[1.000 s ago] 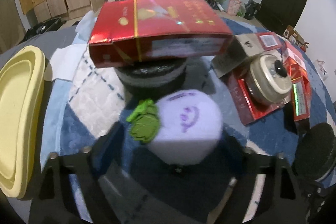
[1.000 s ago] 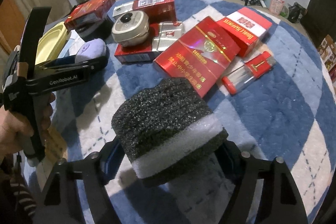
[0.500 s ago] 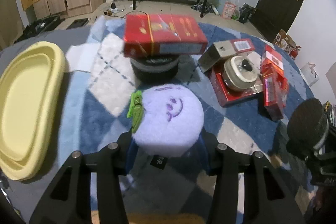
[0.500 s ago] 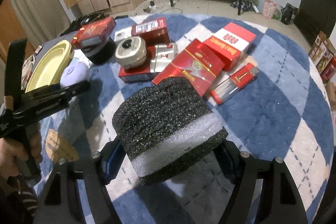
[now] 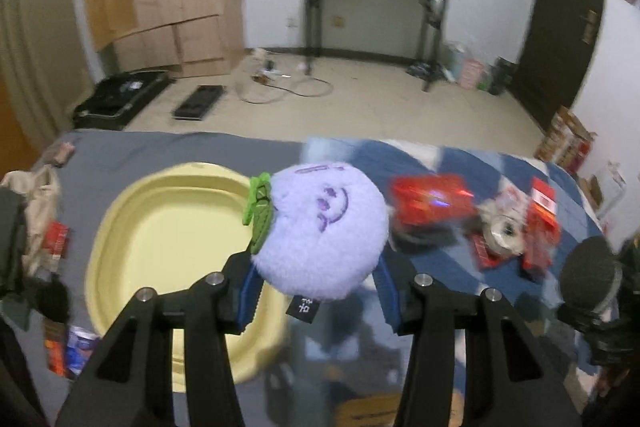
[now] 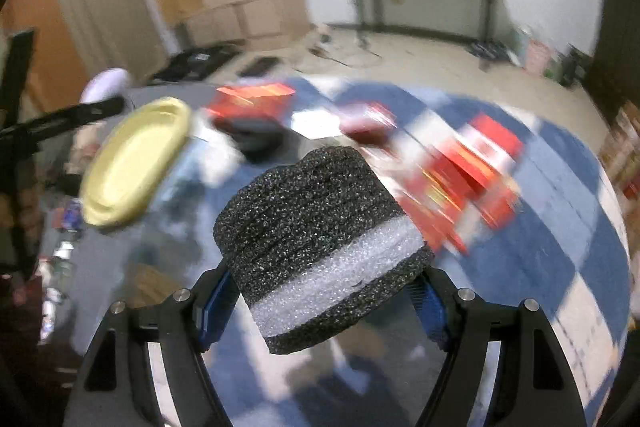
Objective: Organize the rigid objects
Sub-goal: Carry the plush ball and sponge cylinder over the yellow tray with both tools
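My left gripper point(image 5: 316, 291) is shut on a round purple plush toy point(image 5: 324, 227) with a green leaf and a stitched smile, held in the air beside the right rim of a yellow oval tray point(image 5: 168, 243). My right gripper point(image 6: 320, 299) is shut on a black foam block with a white layer point(image 6: 320, 235), held above the blue checked cloth. The foam block also shows at the right edge of the left wrist view point(image 5: 588, 275). The tray shows at the left in the right wrist view point(image 6: 136, 163).
Several red boxes point(image 6: 472, 171) and a round metal tin point(image 5: 500, 231) lie blurred on the blue checked cloth point(image 6: 560, 227). A red box sits on a black round thing point(image 6: 256, 115) near the tray. Clutter lies left of the tray point(image 5: 44, 227).
Both grippers have lifted and tilted up, so more of the room shows. My left gripper has carried the plush toy left, up to the yellow tray's right rim. Both views are motion-blurred.
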Motion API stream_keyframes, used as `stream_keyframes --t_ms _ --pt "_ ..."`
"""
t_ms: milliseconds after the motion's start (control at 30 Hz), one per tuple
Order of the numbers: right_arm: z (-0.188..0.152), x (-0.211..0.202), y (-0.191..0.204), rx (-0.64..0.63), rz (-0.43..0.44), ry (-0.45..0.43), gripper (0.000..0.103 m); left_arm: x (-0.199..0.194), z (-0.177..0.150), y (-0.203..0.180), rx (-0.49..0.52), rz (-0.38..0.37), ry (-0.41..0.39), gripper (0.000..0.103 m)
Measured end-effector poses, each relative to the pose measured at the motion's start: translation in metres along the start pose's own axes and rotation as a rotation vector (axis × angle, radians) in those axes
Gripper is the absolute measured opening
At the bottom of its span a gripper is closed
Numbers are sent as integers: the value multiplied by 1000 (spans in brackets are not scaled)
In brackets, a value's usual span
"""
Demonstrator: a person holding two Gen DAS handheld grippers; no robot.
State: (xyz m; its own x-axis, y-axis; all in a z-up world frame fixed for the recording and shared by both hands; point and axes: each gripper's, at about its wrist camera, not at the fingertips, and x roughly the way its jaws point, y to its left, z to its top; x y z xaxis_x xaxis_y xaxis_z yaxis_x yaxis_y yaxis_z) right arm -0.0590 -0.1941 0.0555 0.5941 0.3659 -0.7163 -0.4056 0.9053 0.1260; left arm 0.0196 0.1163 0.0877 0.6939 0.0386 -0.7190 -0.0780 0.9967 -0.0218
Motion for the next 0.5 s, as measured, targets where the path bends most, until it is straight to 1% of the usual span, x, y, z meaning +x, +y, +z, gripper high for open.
stream_keyframes --t_ms 33,100,133,200,233,300,367,433,500 --pt "15 0 23 -46 30 -20 76 0 1 10 -14 14 -1 51" --pt "33 7 51 -91 70 -27 76 1 2 39 -56 38 3 51" --pt "46 17 75 -113 112 -29 76 2 0 50 -61 52 -4 51" --pt "59 35 102 -130 168 -23 76 4 -9 71 -38 97 -44 51" --pt "68 54 126 -148 210 -8 76 8 -14 81 -36 109 -49 51" --pt "73 77 155 -187 229 15 76 22 -26 106 -64 113 10 51" --pt "75 110 189 -239 252 46 76 37 -39 122 -94 88 48 51" --pt "74 143 212 -262 265 88 76 48 -49 133 -107 94 84 51" --pt "74 175 226 -283 252 131 76 59 -59 143 -127 86 126 51"
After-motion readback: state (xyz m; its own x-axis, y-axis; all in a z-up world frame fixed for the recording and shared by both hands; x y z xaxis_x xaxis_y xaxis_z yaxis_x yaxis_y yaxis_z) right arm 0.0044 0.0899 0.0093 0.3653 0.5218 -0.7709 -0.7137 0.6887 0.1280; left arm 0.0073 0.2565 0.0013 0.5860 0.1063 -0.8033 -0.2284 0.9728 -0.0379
